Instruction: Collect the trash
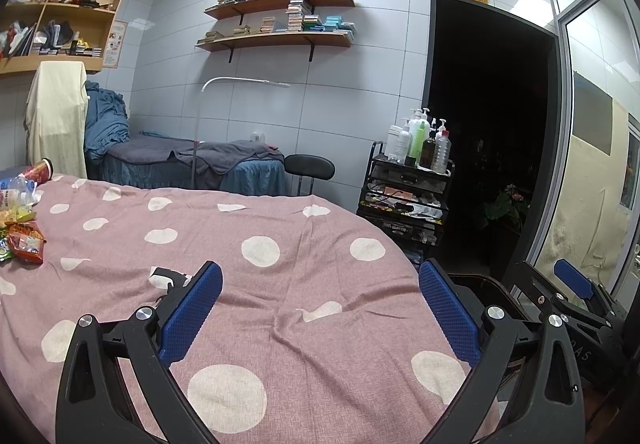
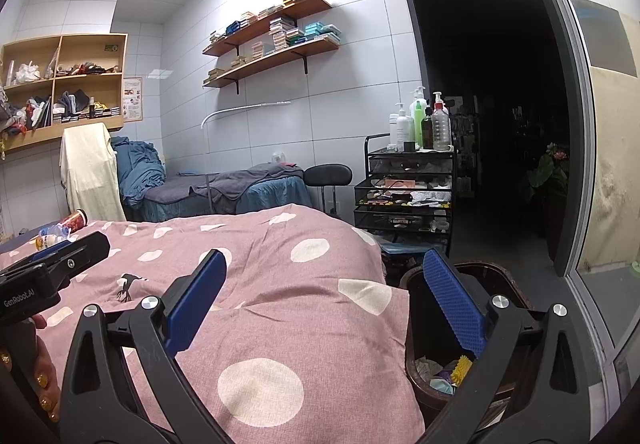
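Observation:
Trash lies at the far left of the pink dotted bed: snack wrappers [image 1: 24, 240], a clear plastic bottle [image 1: 18, 189] and a red cup [image 1: 40, 169]; the cup [image 2: 74, 222] and bottle [image 2: 50, 236] also show in the right wrist view. A dark brown trash bin [image 2: 516, 296] with rubbish inside stands at the bed's right side. My left gripper [image 1: 320, 308] is open and empty above the bed. My right gripper [image 2: 320, 300] is open and empty, one finger over the bin. The right gripper also shows at the left wrist view's right edge [image 1: 568, 284].
The pink bed cover [image 1: 280, 264] fills the foreground. A black mesh cart [image 2: 404, 187] with bottles stands beyond the bed, beside a dark doorway [image 2: 500, 103]. A black stool [image 2: 328, 173] and a second bed [image 2: 240, 187] are behind. A glass partition [image 2: 600, 163] is at right.

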